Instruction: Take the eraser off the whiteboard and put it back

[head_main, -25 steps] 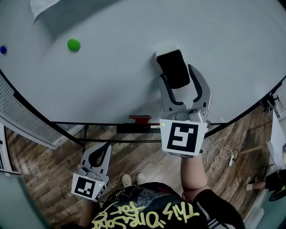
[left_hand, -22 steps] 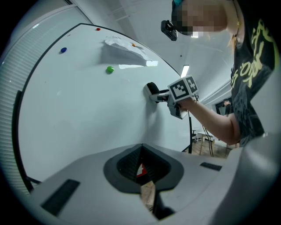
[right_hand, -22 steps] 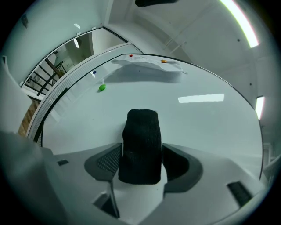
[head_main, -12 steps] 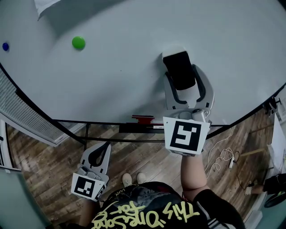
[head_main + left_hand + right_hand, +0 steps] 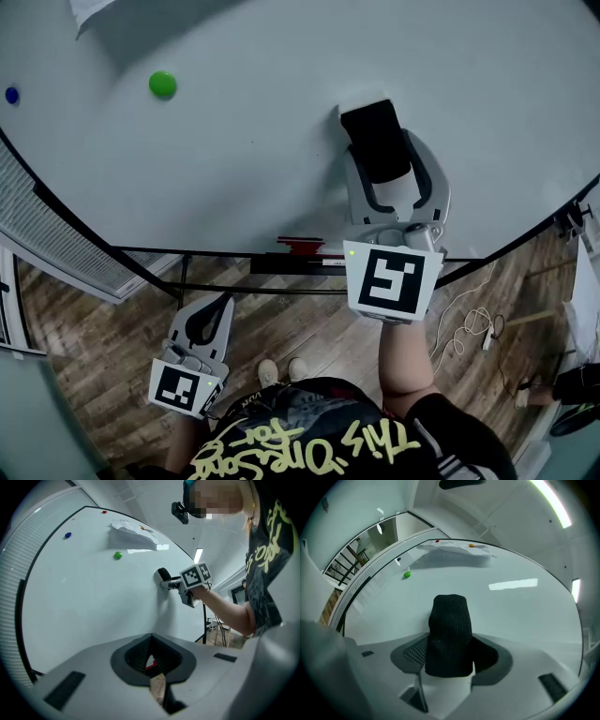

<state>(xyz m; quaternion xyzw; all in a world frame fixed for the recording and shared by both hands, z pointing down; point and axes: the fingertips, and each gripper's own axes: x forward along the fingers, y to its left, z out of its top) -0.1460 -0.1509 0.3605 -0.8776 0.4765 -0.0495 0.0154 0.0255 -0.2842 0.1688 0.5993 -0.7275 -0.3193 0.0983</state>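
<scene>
**Eraser in right gripper, at the board: little travel over the last second**

Finding 1. I am holding the eraser (image 5: 449,634) in my right gripper (image 5: 382,161); the jaws are closing on its white body from both sides, with the black felt standing up between them. From the left gripper view the eraser is sitting against the whiteboard (image 5: 234,159), though I cannot tell whether it is touching or just off the surface.

Finding 2. Compared with a second ago, the eraser and right gripper are sitting slightly further right along the board, judged against the green magnet (image 5: 162,83). Over the last half second I am seeing almost no shift. I am reading this as the eraser being either just lifted or just returned. The grip is not yet released, so the task is not finished.

Finding 3. My left gripper (image 5: 221,307) is hanging low, well apart from the board, with its jaws together and nothing between them.

Finding 4. The tray (image 5: 272,267) under the board's lower edge is carrying a red marker (image 5: 302,245); I am making out nothing else in it.
</scene>
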